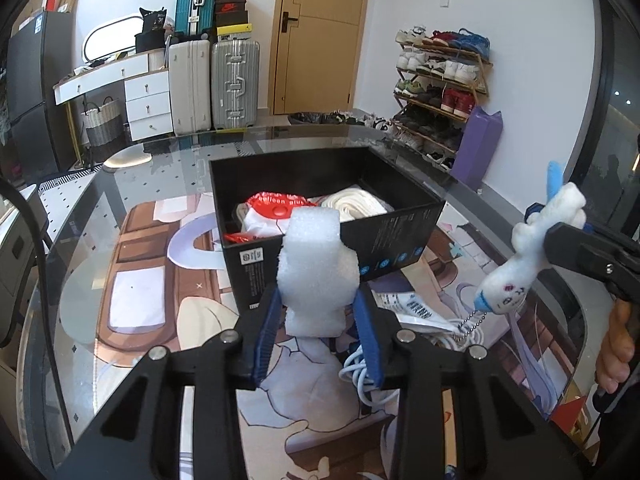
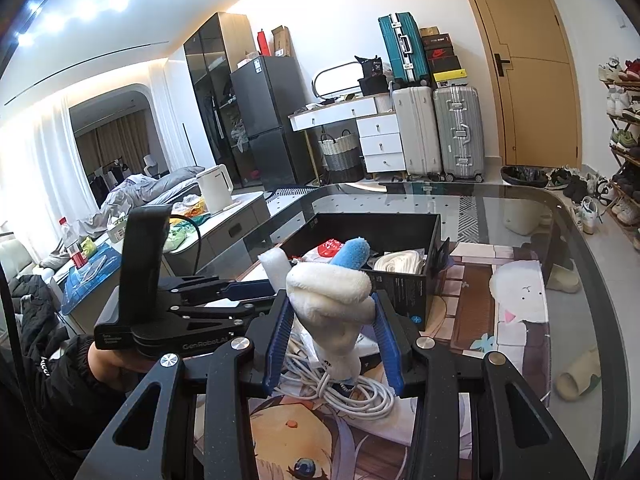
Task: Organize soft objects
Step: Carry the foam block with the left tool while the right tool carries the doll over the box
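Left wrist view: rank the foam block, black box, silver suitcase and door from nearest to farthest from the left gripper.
1. Foam block, clamped in the left gripper.
2. Black box, just ahead on the table.
3. Silver suitcase, far left by the wall.
4. Door, behind it; close call with the suitcase.

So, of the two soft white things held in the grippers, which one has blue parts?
The plush toy in the right gripper: it has a blue ear and a bead chain. The foam block in the left gripper is plain white.

Both grippers raised, jaws closed on loads.
Left gripper (image 1: 318,316) clamps a foam piece (image 1: 316,268); right gripper (image 2: 334,338) clamps a plush toy (image 2: 332,300), with a hand (image 1: 616,344) on its handle.
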